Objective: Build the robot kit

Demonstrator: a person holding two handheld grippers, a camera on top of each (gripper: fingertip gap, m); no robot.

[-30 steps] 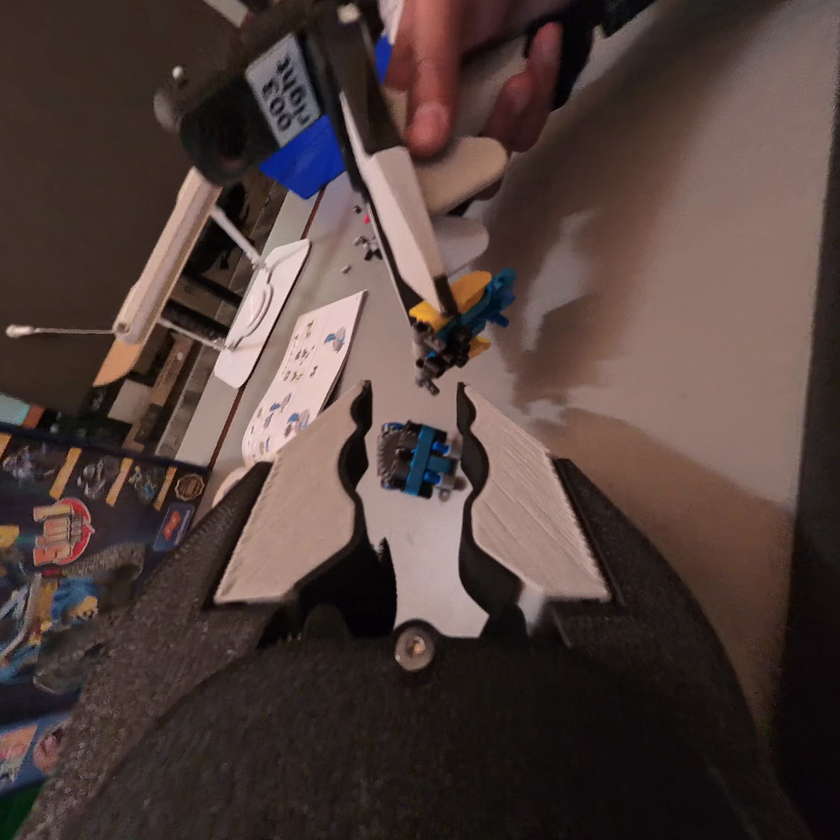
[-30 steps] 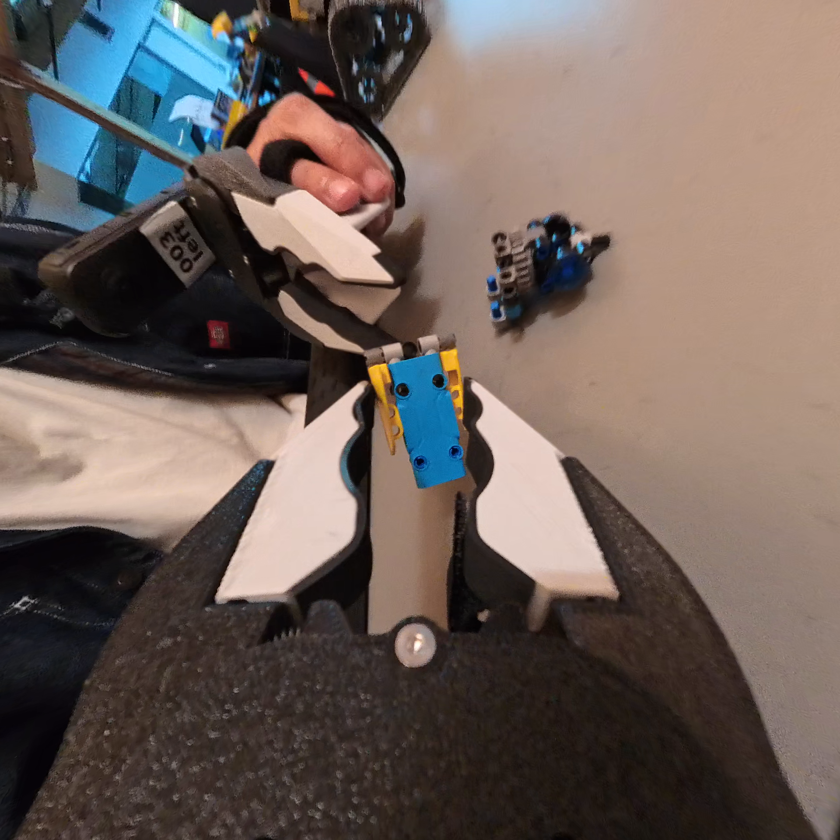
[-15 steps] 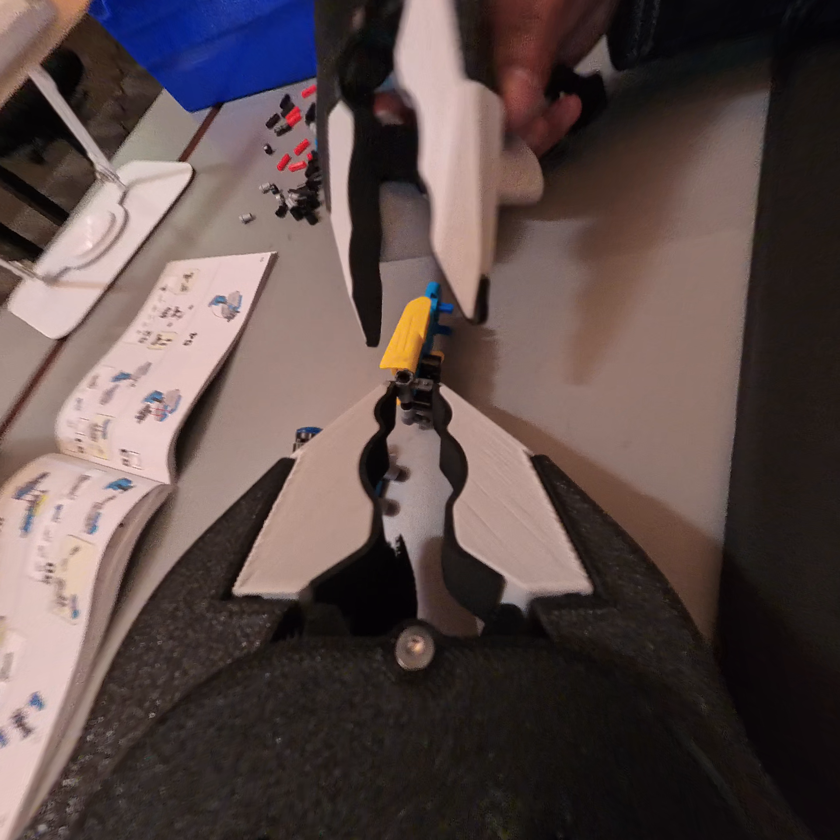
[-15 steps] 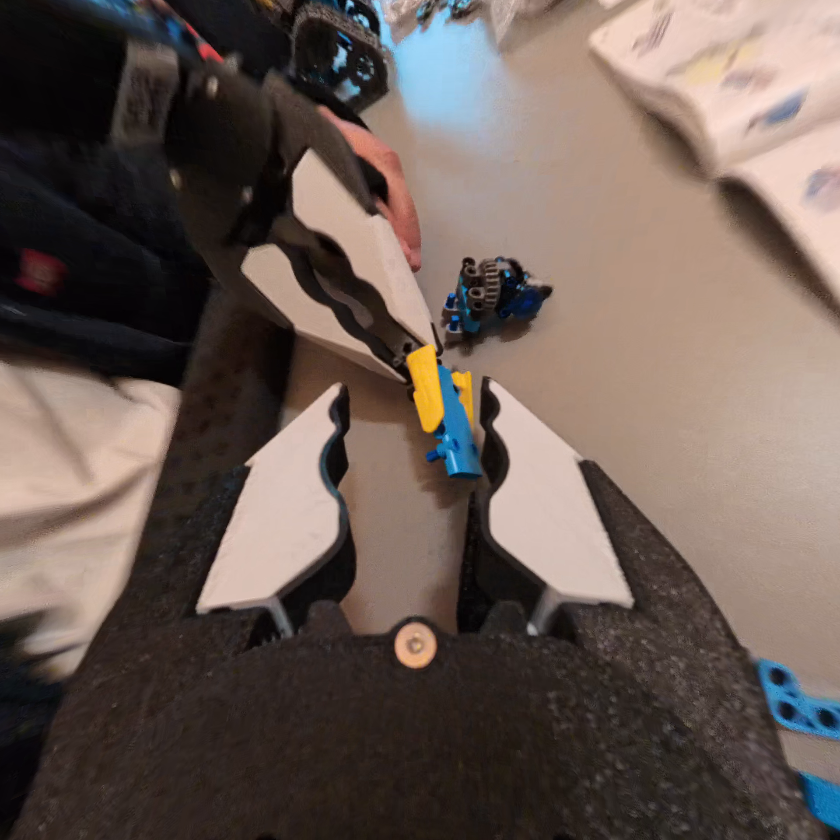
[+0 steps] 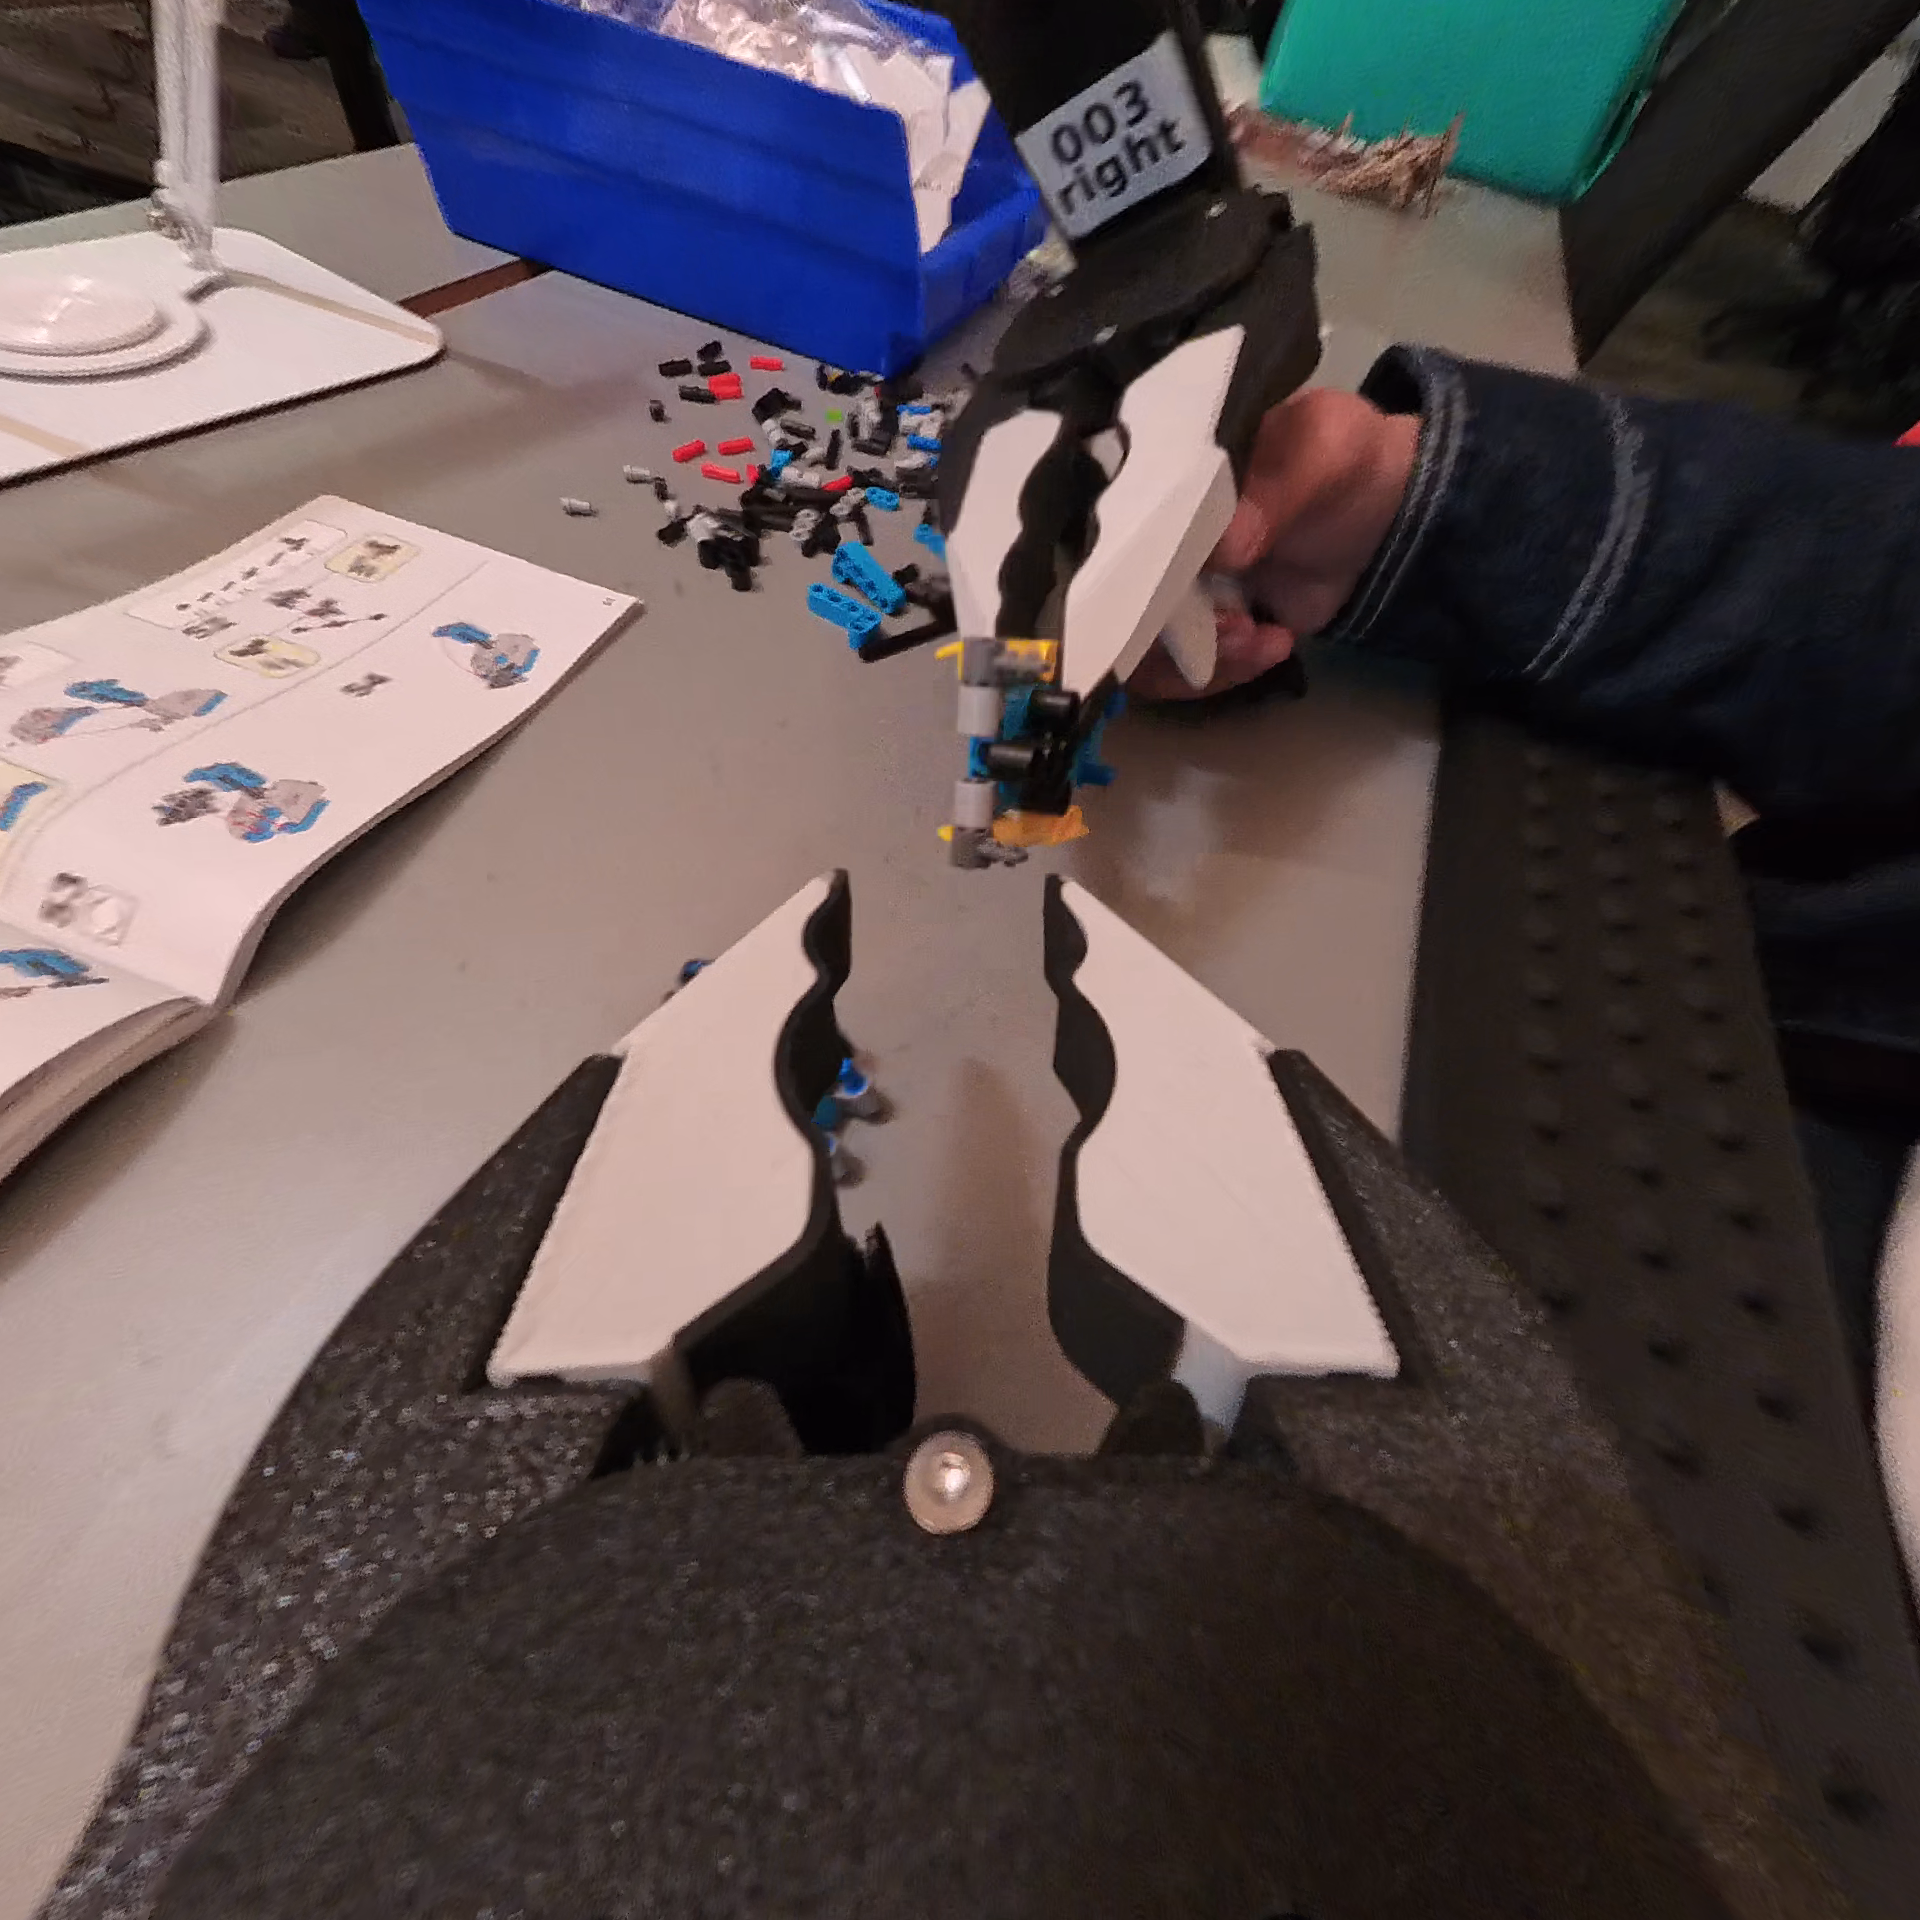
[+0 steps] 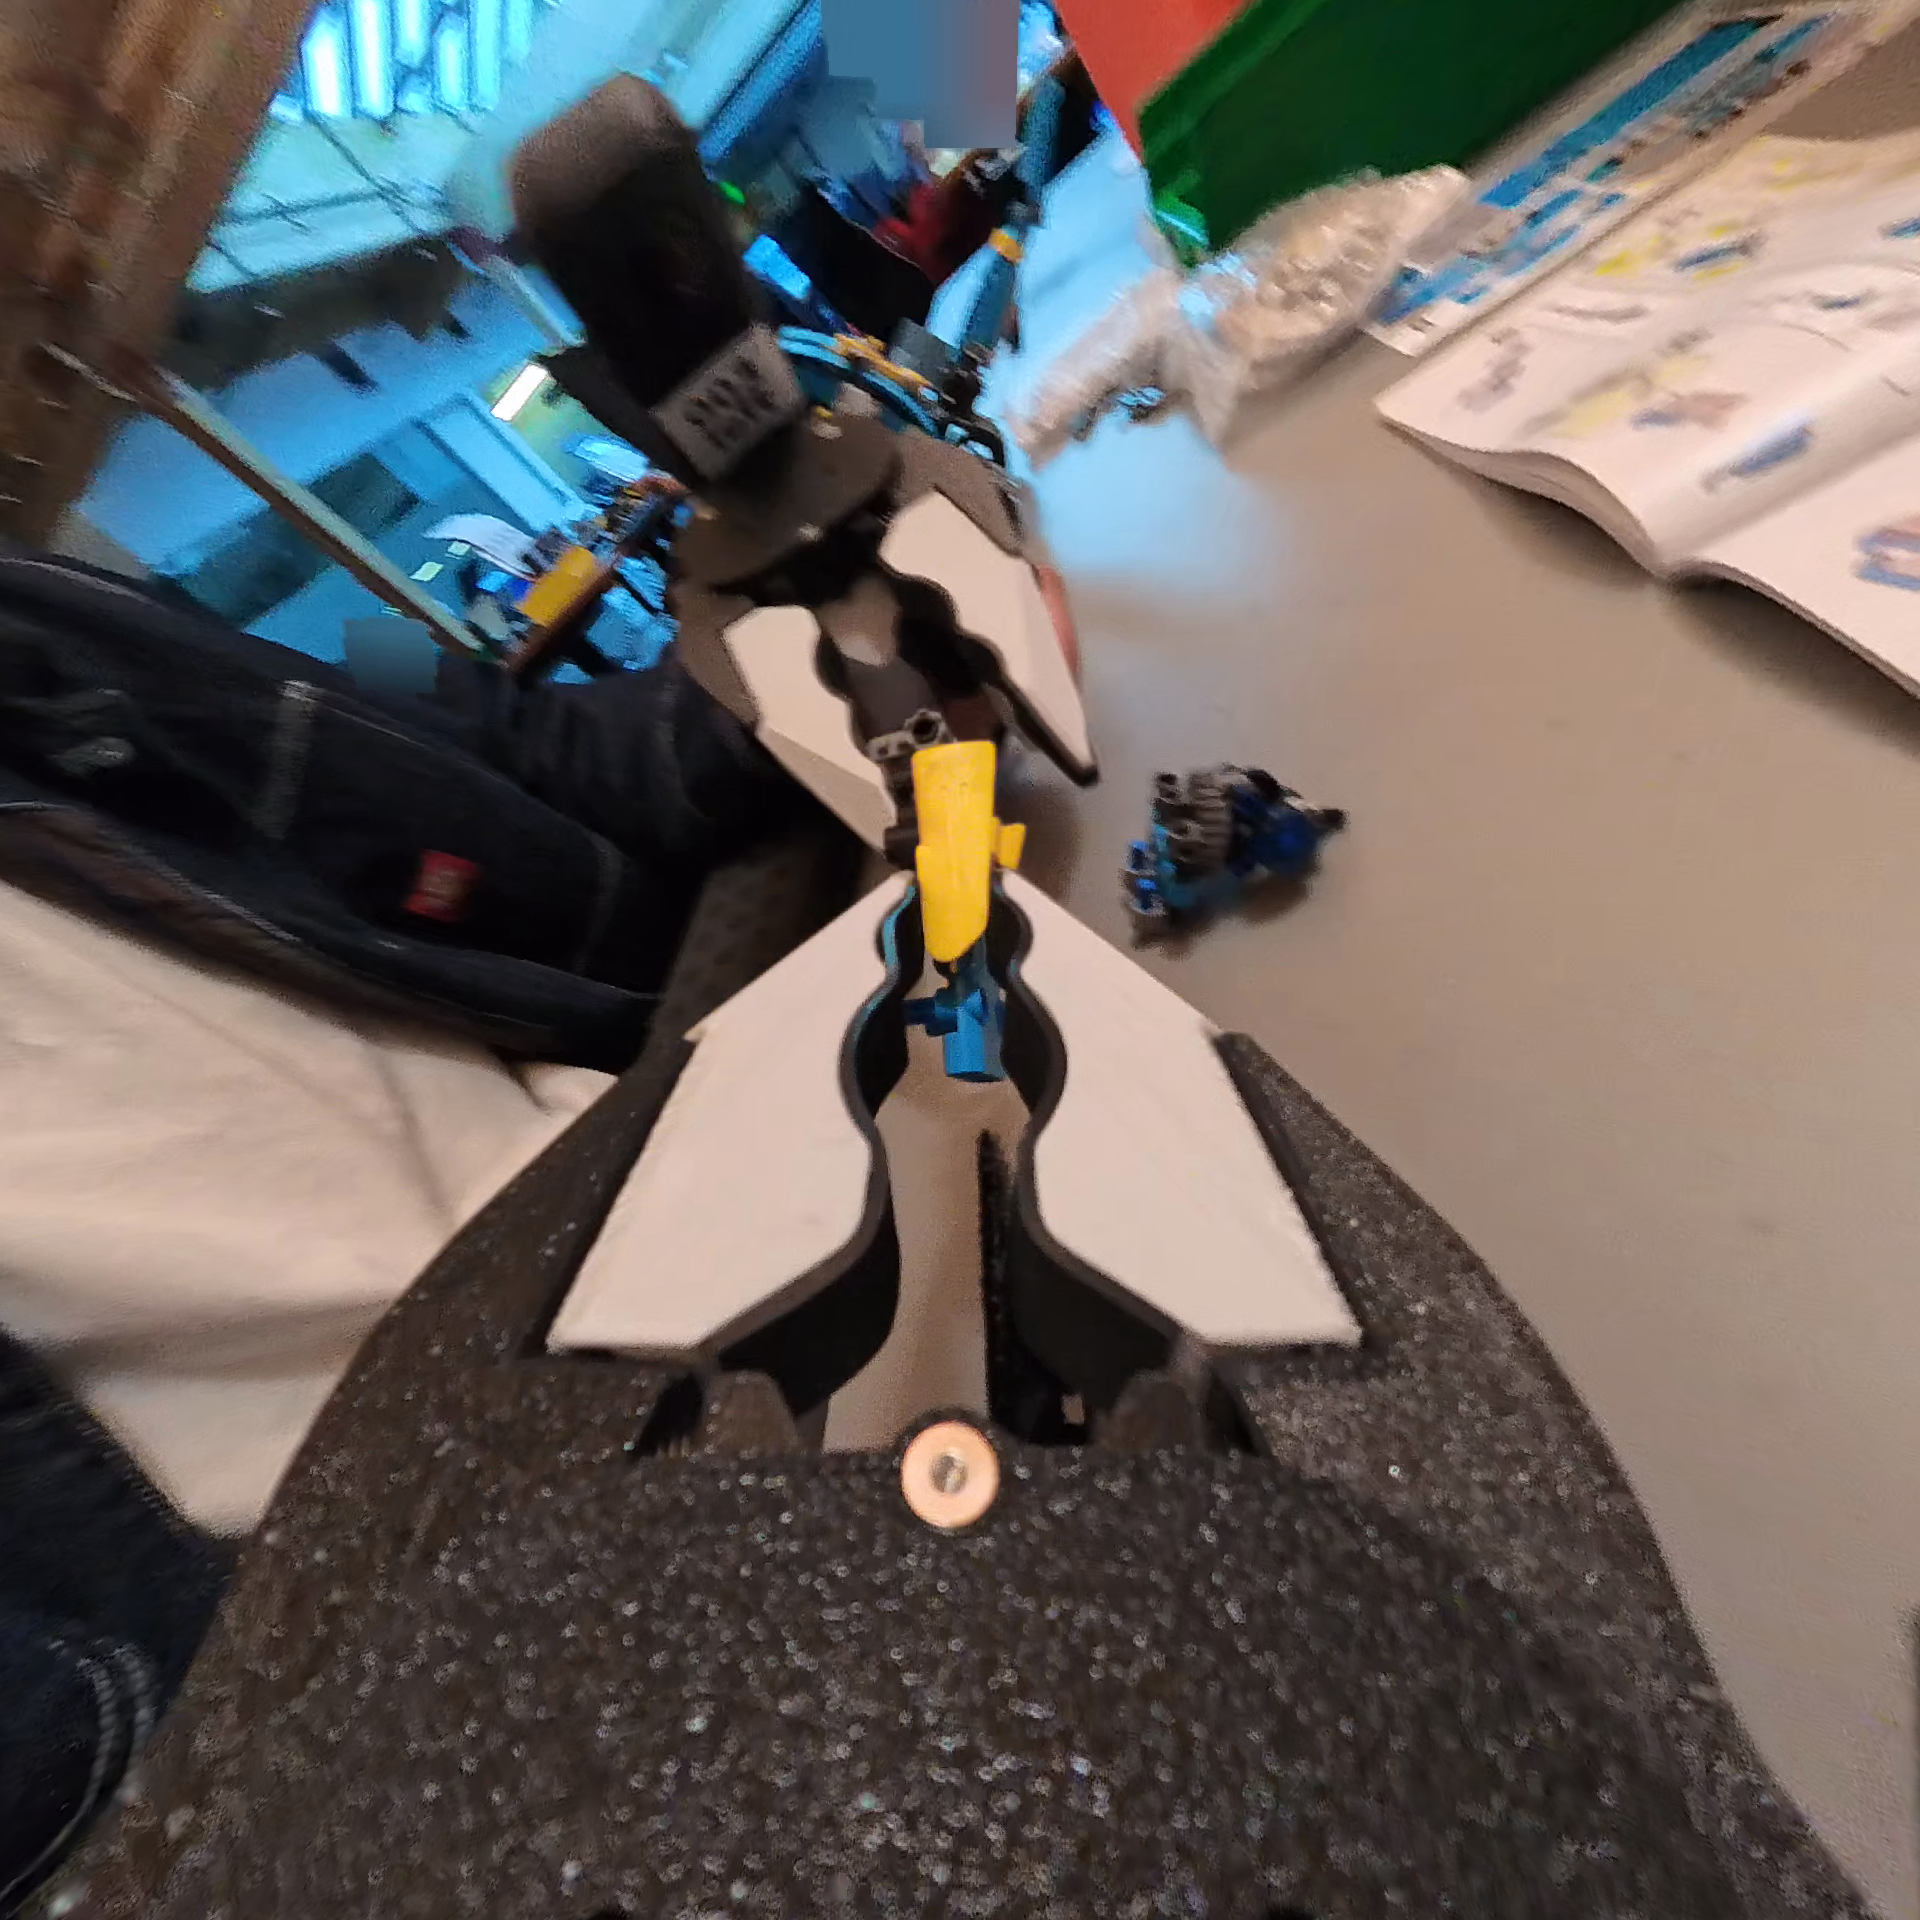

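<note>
A small yellow, blue and grey brick assembly (image 6: 951, 873) is clamped between the fingertips of my right gripper (image 6: 956, 894), with its yellow part pointing forward. In the left wrist view the right gripper (image 5: 1034, 665) holds this assembly (image 5: 1013, 748) just above the grey table (image 5: 520, 1039). My left gripper (image 5: 945, 883) is open and empty, its tips just short of the assembly. In the right wrist view it (image 6: 977, 790) faces the assembly's grey end with its jaws apart. A second blue and grey assembly (image 6: 1226, 842) lies on the table, partly hidden behind my left finger (image 5: 847, 1101).
An open instruction booklet (image 5: 260, 707) lies at the left. A pile of loose small parts (image 5: 790, 478) sits before a blue bin (image 5: 707, 177). A white lamp base (image 5: 156, 343) is at far left. A black perforated mat (image 5: 1558, 1039) borders the table's right side, under a person's sleeve (image 5: 1610, 582). The tips of both grippers are at nearly the same place.
Half a second ago my left gripper was shut on the assembly's grey end and my right was open. Now the right is shut on it and the left has opened and drawn back.
</note>
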